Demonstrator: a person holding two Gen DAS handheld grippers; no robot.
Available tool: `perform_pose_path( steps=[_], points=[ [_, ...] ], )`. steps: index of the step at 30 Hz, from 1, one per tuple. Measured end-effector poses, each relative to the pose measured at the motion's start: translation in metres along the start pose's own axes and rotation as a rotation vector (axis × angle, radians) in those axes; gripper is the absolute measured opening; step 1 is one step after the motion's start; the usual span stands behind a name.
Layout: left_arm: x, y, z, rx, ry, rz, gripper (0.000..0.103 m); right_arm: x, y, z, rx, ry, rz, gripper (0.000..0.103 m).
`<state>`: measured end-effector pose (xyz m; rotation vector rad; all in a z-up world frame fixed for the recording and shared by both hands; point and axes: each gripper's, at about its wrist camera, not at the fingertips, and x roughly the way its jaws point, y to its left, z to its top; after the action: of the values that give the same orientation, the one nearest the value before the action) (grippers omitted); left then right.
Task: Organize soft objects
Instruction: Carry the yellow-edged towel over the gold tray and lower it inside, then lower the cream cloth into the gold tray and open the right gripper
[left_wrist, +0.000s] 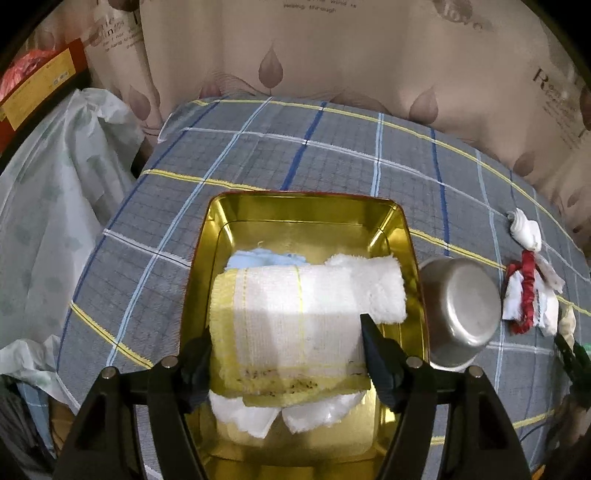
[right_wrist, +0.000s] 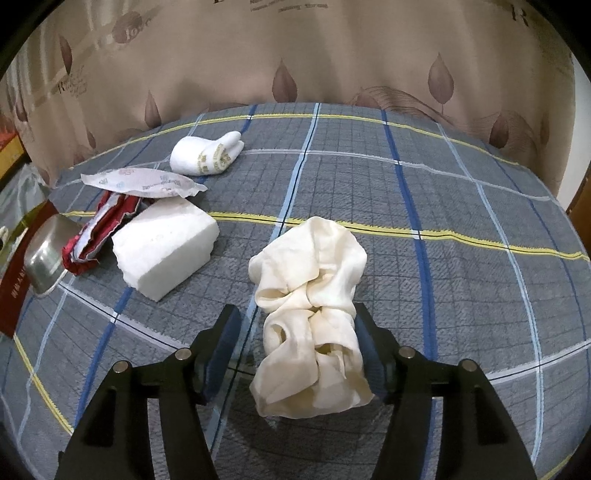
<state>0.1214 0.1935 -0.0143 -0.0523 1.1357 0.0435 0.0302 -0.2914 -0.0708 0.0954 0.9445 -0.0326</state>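
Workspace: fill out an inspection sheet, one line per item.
Surface: plaid cloth, grey with blue and yellow lines.
Job's things: rolled towel in gold tin; cream cloth, tissue stack and white roll on the plaid.
Clutter: upturned steel bowl, torn red-and-white wrapper.
Grippers: left hand-held gripper open astride the towel; right hand-held gripper open, cream cloth between its fingers.
Cables: nothing seen.
Surroundings: leaf-print curtain, plastic sheet.

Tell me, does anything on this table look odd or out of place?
Yes. A metal bowl lies tipped on its side beside the gold tin, a hard thing among soft ones. The torn red-and-white wrapper beside the tissue stack looks like litter.
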Motion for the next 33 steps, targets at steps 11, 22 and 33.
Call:
perform_pose_path(
  steps=[11,22,33],
  points=[
    [-0.008,-0.002,-0.031,0.088,-0.013,0.022,0.071,-0.006,0.001,0.001,0.021,0.020,-0.050,0.019],
    [-0.024,0.008,-0.051,0.045,-0.066,0.017,0.071,-0.042,0.039,-0.030,-0.061,0.051,-0.018,0.017],
    [-0.034,0.013,-0.067,0.007,-0.111,0.007,0.071,-0.073,0.145,-0.039,-0.272,0.070,0.162,0.017]
  ],
)
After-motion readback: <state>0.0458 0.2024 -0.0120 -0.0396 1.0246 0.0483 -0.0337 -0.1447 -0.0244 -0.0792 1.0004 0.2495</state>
